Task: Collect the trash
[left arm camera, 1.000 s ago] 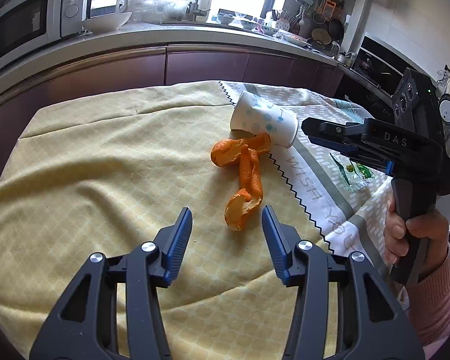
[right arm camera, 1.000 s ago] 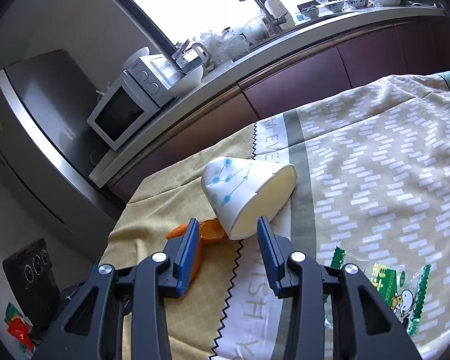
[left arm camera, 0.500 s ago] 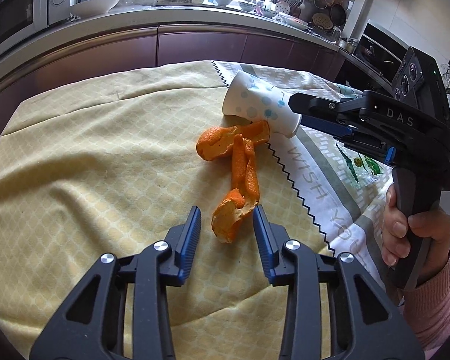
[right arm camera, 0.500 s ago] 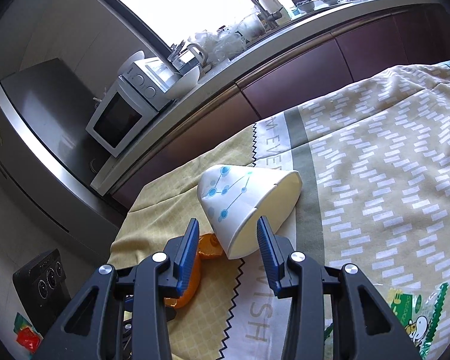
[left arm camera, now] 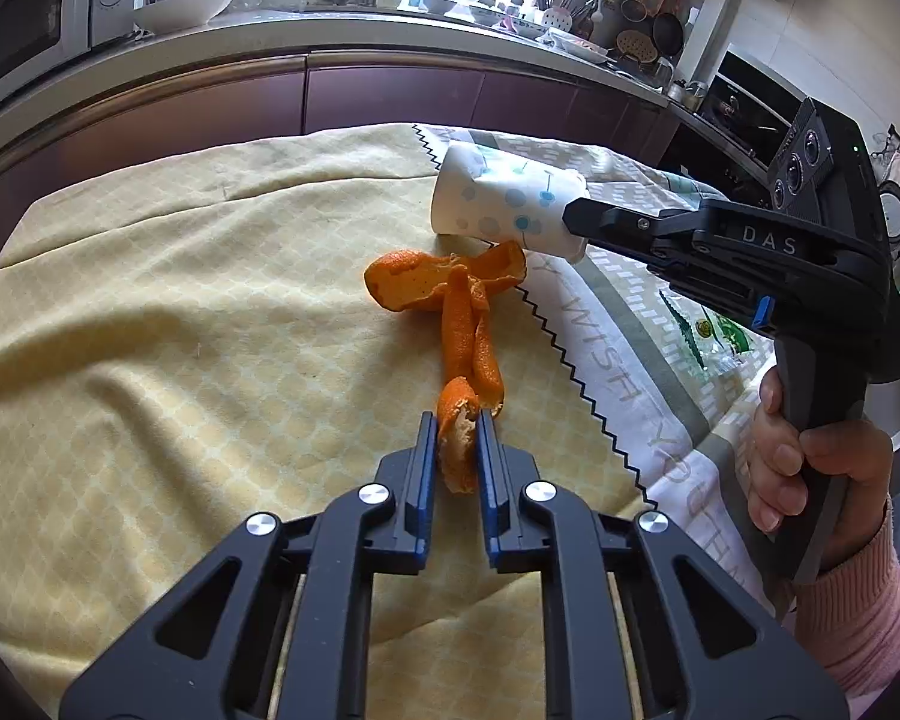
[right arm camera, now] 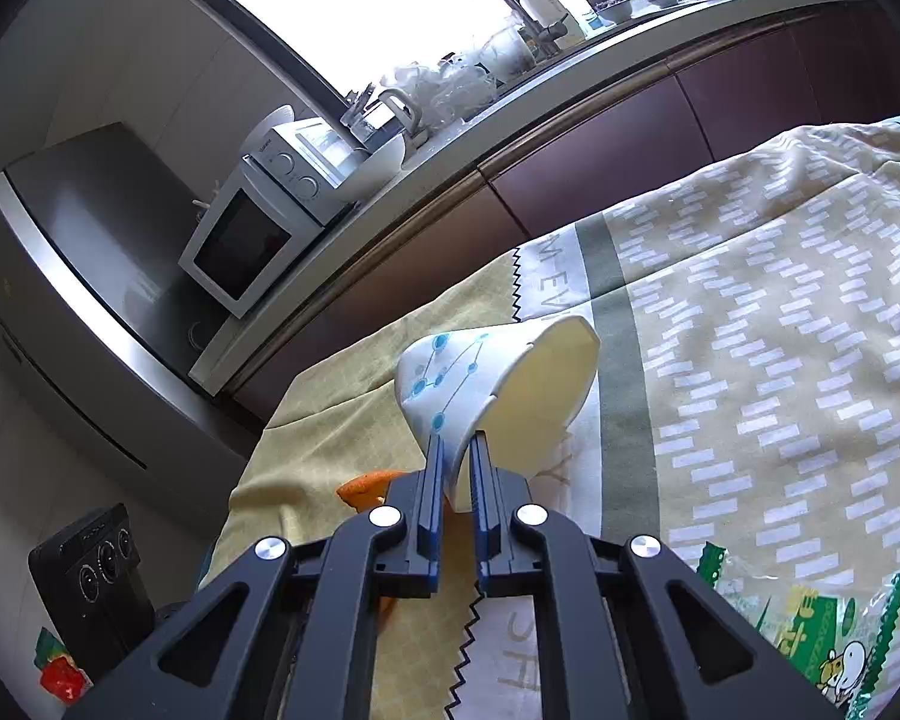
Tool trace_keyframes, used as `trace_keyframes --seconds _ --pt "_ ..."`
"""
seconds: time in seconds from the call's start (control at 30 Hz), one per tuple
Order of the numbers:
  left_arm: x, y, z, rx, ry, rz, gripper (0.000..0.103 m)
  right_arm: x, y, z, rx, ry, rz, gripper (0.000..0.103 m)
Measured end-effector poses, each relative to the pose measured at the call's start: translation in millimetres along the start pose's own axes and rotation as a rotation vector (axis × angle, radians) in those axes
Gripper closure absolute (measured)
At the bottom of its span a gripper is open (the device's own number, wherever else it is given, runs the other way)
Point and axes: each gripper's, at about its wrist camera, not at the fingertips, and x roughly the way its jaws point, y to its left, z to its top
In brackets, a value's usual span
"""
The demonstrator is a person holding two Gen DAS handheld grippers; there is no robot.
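A: What's going on left of the paper cup (left arm camera: pixel 506 205)?

B: The left gripper (left arm camera: pixel 456 450) is closing its jaws on the near end of the orange peel (left arm camera: pixel 457 324), which is lying on the yellow cloth (left arm camera: pixel 180 324) just in front of the cup.

A: And the cup itself?

B: It's lying on its side, and the right gripper (right arm camera: pixel 457 461) is pinching its squashed rim.

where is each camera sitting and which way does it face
Left wrist: sits on the left gripper, facing down-forward over the yellow tablecloth; its jaws are closing on the orange peel. The right gripper and the hand holding it show.
Right wrist: sits on the right gripper, facing the kitchen counter and microwave; it pinches the paper cup rim.
Shared: cup, peel, tablecloth.
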Motion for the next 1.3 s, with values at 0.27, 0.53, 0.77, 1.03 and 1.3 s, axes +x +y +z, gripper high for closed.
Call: trace_keyframes --seconds 0.27,0.53,0.77,1.03,1.3 --pt "-11.6 0.0 -3.6 0.007 -0.034 0.028 0.093 -7.6 8.4 0.4 -0.031 -0.027 0.018 0.101" --pt "-40.3 3.2 -6.2 0.023 -0.103 0.057 0.094 -19.9 16.4 -1.0 -0.057 -0.056 0.026 0.101" --pt "-60.5 9.7 -13.8 0.017 -0.136 0.081 0.094 -33.0 26.1 -2.9 -0.075 -0.079 0.036 0.101" --pt "-87.3 23.2 -23.8 -0.010 -0.175 0.110 0.094 -49.2 41.7 -9.7 -0.110 -0.086 0.081 0.101" --pt "-113.6 37.7 -36.7 -0.040 -0.206 0.155 0.094 -55.6 67.4 -22.7 -0.150 -0.067 0.146 0.101"
